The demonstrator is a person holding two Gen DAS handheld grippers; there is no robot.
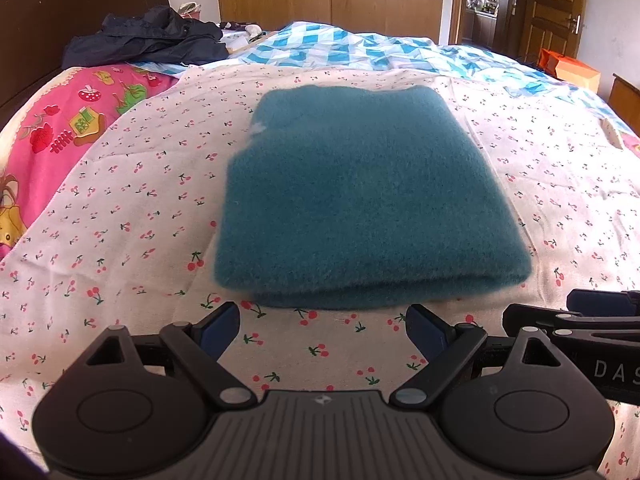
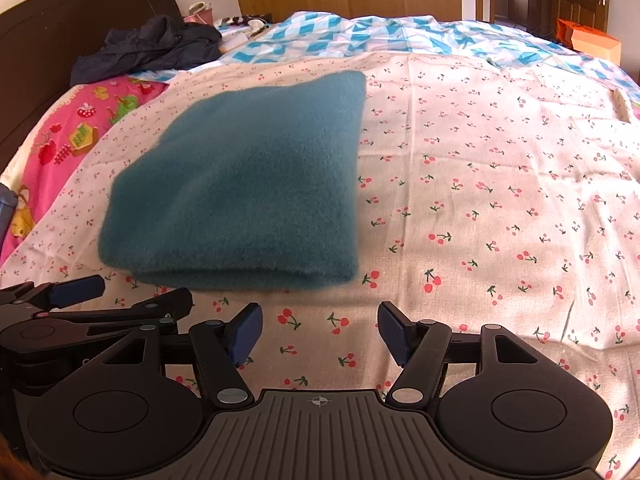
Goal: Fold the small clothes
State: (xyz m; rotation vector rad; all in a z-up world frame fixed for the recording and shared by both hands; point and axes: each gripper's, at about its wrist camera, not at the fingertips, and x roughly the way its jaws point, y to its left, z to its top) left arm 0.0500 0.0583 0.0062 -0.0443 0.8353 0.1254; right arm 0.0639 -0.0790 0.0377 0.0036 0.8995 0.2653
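Observation:
A teal fuzzy garment (image 1: 360, 196) lies folded into a thick rectangle on the cherry-print sheet (image 1: 120, 240). My left gripper (image 1: 322, 328) is open just short of its near folded edge, with nothing between the blue pads. In the right wrist view the same teal garment (image 2: 240, 192) sits ahead and to the left. My right gripper (image 2: 320, 334) is open over bare sheet, beside the garment's near right corner, with empty jaws. The two grippers stand side by side; each shows at the edge of the other's view.
A dark jacket (image 1: 148, 38) is heaped by the dark headboard (image 1: 60, 12) at the far left. A pink cartoon cloth (image 1: 60, 132) borders the sheet on the left, a blue checked quilt (image 1: 360, 46) lies beyond. An orange bag (image 1: 568, 66) and wooden wardrobes stand behind.

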